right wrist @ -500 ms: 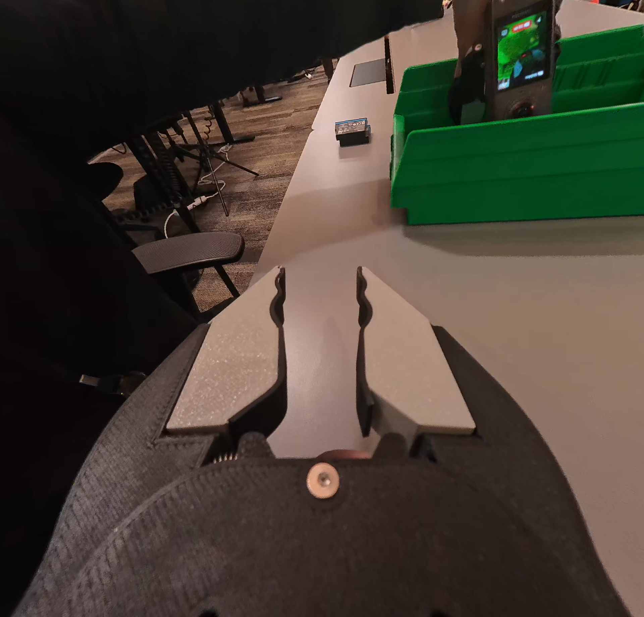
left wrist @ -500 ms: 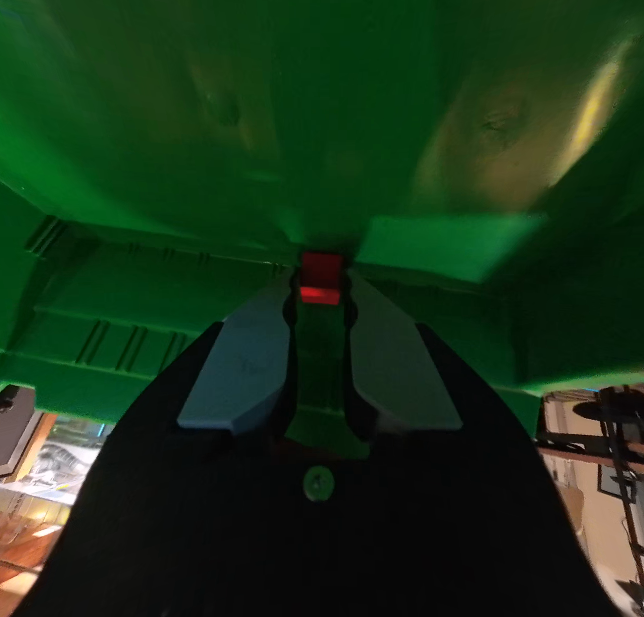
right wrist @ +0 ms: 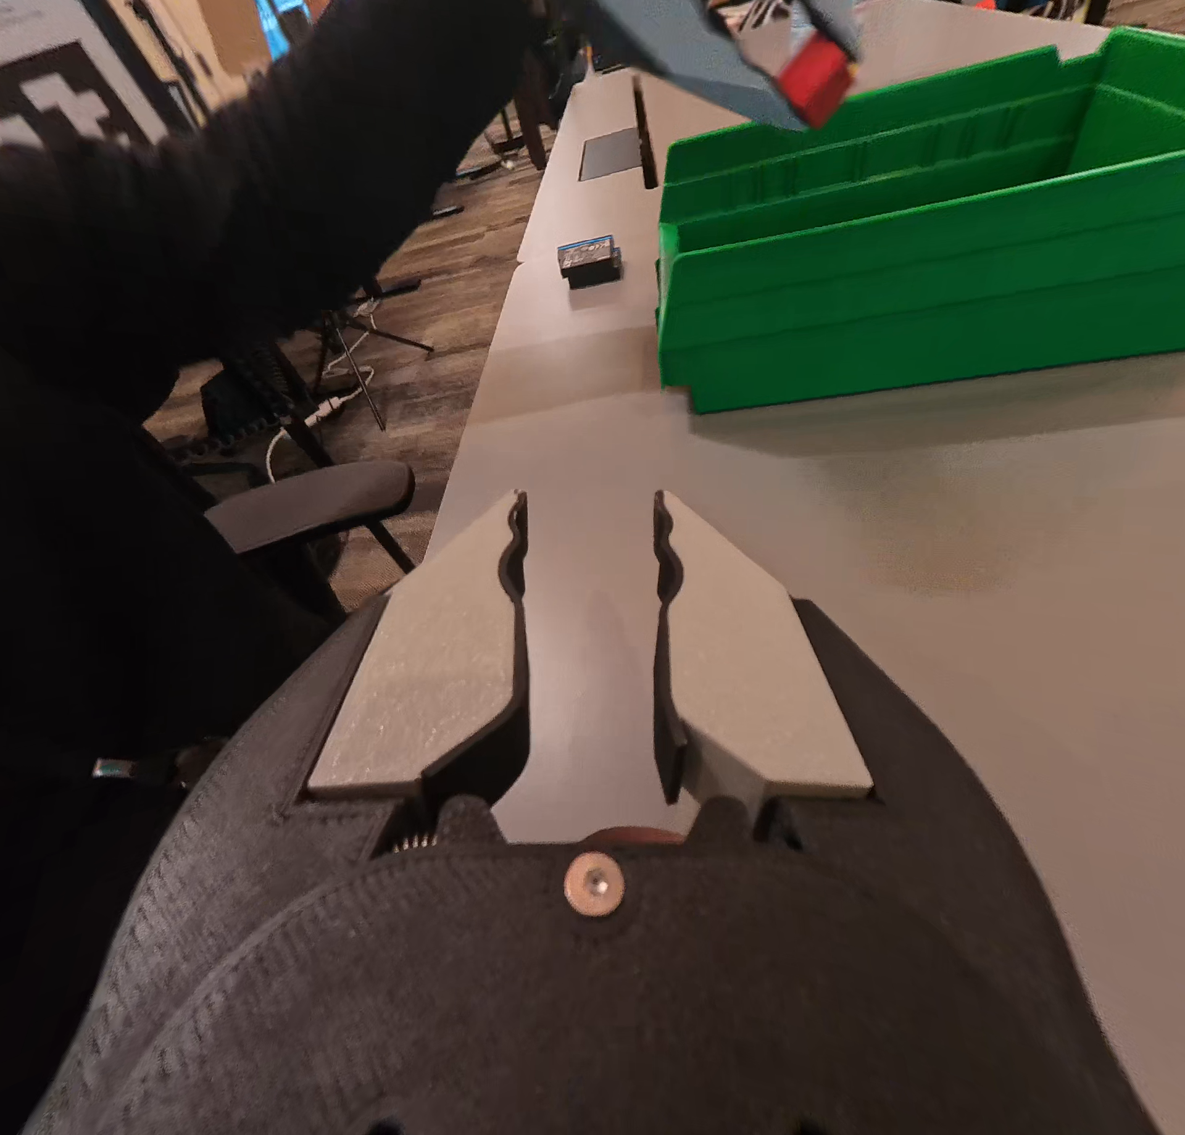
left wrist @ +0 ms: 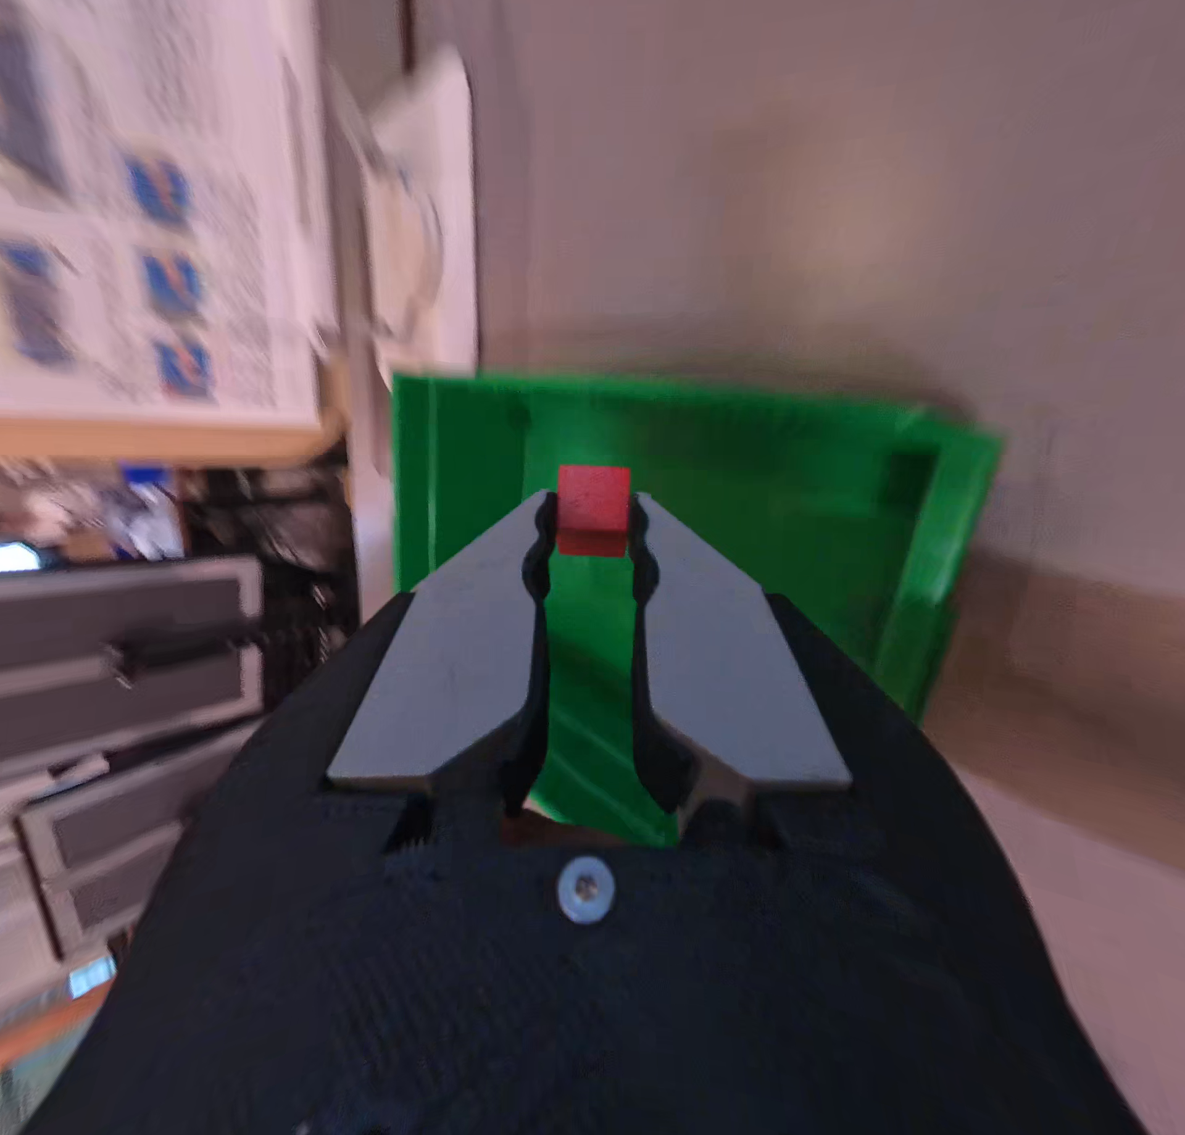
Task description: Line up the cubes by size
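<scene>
Cubes: one red cube (left wrist: 591,506) is seen; no other is visible.
Cube place: it is pinched at the fingertips of the left gripper (left wrist: 591,514) and is held in the air above the green bin (left wrist: 769,527), clear of its rim in the right wrist view.
Left gripper: its two grey fingers (left wrist: 462,655) are pressed against the cube's two sides. It is also seen, blurred, at the top of the right wrist view, with the cube in its tip.
Right gripper (right wrist: 590,514): its two fingers are spread, nothing is held between them, and the grey table (right wrist: 898,591) is seen through the gap.
Bins: one green bin is counted, set on the table ahead of the right gripper; its inside is only partly seen.
Other things: one small black box (right wrist: 590,261) is laid on the table just left of the bin; one dark sleeve (right wrist: 256,206) is stretched across the upper left; one chair (right wrist: 308,501) is seen beside the table.
</scene>
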A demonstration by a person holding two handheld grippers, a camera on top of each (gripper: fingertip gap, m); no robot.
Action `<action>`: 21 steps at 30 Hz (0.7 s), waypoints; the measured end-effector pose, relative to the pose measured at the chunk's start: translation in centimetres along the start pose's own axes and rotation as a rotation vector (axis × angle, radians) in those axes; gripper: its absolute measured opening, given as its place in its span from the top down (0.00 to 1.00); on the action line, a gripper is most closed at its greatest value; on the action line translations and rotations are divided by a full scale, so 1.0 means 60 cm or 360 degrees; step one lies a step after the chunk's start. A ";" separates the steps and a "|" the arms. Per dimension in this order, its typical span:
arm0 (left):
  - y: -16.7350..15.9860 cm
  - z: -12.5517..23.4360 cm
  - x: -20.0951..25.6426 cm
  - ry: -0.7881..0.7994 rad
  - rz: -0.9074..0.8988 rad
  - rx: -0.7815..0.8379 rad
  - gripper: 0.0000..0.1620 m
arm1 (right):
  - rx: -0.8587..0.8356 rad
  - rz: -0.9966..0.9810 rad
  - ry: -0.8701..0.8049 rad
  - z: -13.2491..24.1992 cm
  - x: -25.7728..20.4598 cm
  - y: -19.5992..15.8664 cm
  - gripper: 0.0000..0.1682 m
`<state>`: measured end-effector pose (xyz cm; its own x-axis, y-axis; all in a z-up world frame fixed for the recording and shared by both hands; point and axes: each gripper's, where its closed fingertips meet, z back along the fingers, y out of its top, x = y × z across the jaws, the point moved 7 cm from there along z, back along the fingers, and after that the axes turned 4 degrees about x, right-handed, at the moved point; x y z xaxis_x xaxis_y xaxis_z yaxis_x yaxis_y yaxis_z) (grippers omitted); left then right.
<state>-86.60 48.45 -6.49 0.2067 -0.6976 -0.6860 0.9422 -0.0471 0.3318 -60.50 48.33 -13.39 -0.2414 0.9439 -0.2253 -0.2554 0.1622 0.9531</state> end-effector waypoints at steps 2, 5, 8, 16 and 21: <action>0.065 0.020 0.033 0.0133 -0.0151 0.0165 0.88 | 0.0025 -0.0090 0.0015 -0.004 0.004 0.002 0.79; 0.131 0.025 0.089 0.0214 -0.0367 0.0210 0.88 | 0.0060 -0.0117 0.0037 -0.008 0.002 0.004 0.88; 0.184 0.017 0.135 0.0156 -0.0387 0.0396 0.88 | 0.0133 -0.0093 0.0086 -0.010 -0.010 0.013 0.82; 0.242 -0.008 0.178 0.0202 -0.0368 0.0637 0.88 | 0.0298 -0.0311 0.0239 -0.010 -0.016 0.023 0.75; 0.248 -0.024 0.183 0.0223 -0.0370 0.0637 0.88 | 0.0279 -0.0380 0.0245 -0.013 -0.006 0.016 0.85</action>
<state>-69.94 41.14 -10.02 0.0623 -0.5346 -0.8428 0.7979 -0.4806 0.3638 -61.36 47.94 -12.55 -0.3361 0.8210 -0.4616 -0.1601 0.4332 0.8870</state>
